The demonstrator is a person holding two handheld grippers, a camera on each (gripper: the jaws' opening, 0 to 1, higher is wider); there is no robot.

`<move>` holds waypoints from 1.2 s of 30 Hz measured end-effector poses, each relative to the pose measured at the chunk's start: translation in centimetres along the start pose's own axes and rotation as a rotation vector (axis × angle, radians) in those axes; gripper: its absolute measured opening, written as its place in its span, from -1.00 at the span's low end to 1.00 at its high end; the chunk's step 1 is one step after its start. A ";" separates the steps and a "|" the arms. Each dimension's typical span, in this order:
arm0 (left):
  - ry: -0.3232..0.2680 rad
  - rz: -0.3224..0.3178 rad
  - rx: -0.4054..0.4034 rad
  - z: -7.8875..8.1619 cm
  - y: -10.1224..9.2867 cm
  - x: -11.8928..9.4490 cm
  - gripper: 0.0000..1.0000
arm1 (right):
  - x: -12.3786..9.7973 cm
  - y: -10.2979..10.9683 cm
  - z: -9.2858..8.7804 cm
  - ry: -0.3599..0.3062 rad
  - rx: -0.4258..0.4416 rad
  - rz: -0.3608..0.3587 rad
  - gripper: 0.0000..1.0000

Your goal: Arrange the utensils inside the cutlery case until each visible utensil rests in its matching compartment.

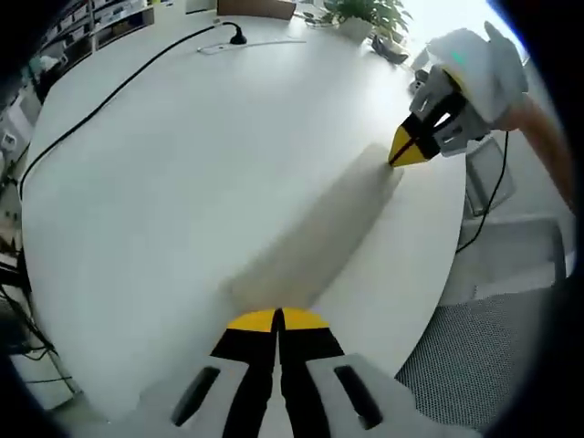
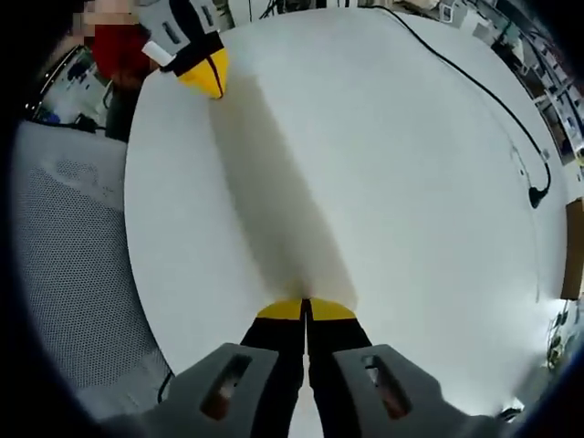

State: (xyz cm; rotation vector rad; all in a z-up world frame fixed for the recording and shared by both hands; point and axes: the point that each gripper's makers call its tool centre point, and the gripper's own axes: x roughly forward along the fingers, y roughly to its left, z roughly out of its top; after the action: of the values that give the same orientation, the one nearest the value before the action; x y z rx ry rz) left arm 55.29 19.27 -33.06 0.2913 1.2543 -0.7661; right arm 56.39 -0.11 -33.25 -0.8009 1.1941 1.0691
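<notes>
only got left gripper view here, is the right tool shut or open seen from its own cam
observer: shut. In the right gripper view the right tool has its yellow tips pressed together with nothing between them.
operator: whats behind my left tool
observer: the left tool sits over the table edge, with something red behind it, too blurred to name.
operator: anything beside the table on that side
observer: a grey mesh chair right against the rim.
</notes>
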 end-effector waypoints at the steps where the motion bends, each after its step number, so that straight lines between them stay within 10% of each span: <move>1: -0.034 -0.026 0.027 0.6 -0.4 0.2 -0.99 | -0.1 0.0 0.1 -0.013 -0.020 0.016 -1.00; 6: -0.061 -0.003 -0.025 1.4 0.1 -0.2 -0.99 | -0.8 -1.2 1.1 -0.086 0.158 -0.014 -1.00; 20: 0.012 0.049 0.016 2.2 0.5 0.9 -1.00 | 0.5 -1.8 1.1 0.080 0.073 -0.019 -1.00; 25: 0.041 0.086 0.135 3.1 0.3 0.6 -1.00 | 0.4 -1.7 1.1 0.065 0.073 -0.010 -1.00; 28: 0.016 0.077 0.083 2.7 0.3 0.8 -1.00 | 0.3 -1.6 1.0 0.036 0.068 -0.013 -1.00; 32: 0.008 0.066 0.082 2.7 0.2 0.9 -1.00 | 0.0 -1.4 1.0 -0.029 0.272 0.058 -1.00; 36: 0.023 0.077 0.077 2.7 0.1 1.0 -1.00 | -0.3 -0.3 -0.4 0.010 0.220 0.041 -1.00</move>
State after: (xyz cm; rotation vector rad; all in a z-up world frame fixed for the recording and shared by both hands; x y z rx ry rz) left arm 57.43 17.36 -33.19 0.4103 1.2295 -0.7475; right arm 56.56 -0.65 -33.02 -0.6142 1.3152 0.9483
